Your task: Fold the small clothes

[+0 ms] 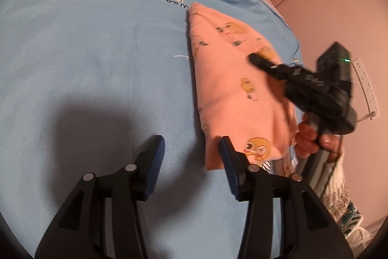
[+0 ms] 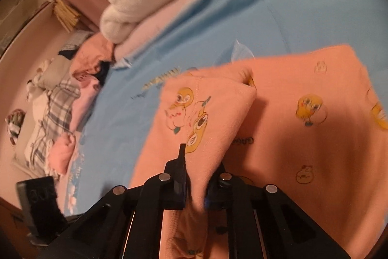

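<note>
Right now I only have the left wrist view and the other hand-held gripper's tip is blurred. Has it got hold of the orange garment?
Observer: Yes. In the right wrist view the right hand-held gripper is shut on a raised fold of the orange garment.
Operator: Is the cloth bunched there?
Observer: It is; the pinched layer drapes over another orange layer lying on the blue sheet.
Operator: Anything beyond the bed on that side?
Observer: A heap of other clothes, including a plaid piece, lies past the sheet's edge.
</note>
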